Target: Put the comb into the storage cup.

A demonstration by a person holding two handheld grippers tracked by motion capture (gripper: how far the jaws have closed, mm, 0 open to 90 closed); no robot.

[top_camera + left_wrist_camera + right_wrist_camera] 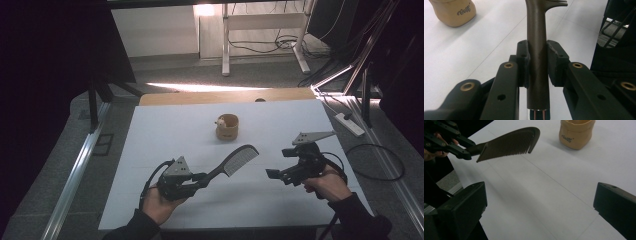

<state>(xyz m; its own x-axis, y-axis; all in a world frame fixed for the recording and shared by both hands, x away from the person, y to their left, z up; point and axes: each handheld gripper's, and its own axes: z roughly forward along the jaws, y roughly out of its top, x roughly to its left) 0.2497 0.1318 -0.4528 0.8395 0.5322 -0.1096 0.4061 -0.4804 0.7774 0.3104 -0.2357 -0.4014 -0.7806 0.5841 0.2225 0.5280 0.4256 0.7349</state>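
A dark brown comb [237,160] is held above the white table [165,130] by its handle [537,60]. My left gripper [202,178] is shut on that handle, with both pads pressed against it [538,63]. The comb's toothed head [511,142] points up and to the right in the high view, its teeth facing the table. My right gripper [272,174] hovers to the right of the comb, open, its jaws wide apart with nothing between them [540,205]. A small tan fabric pouch [227,127] stands upright farther back on the table.
The tan pouch [575,133] carries a small printed logo [451,11]. The table's right edge drops to a grey floor with cables and a power strip [350,124]. A metal-legged stand [262,35] is beyond the table's far end.
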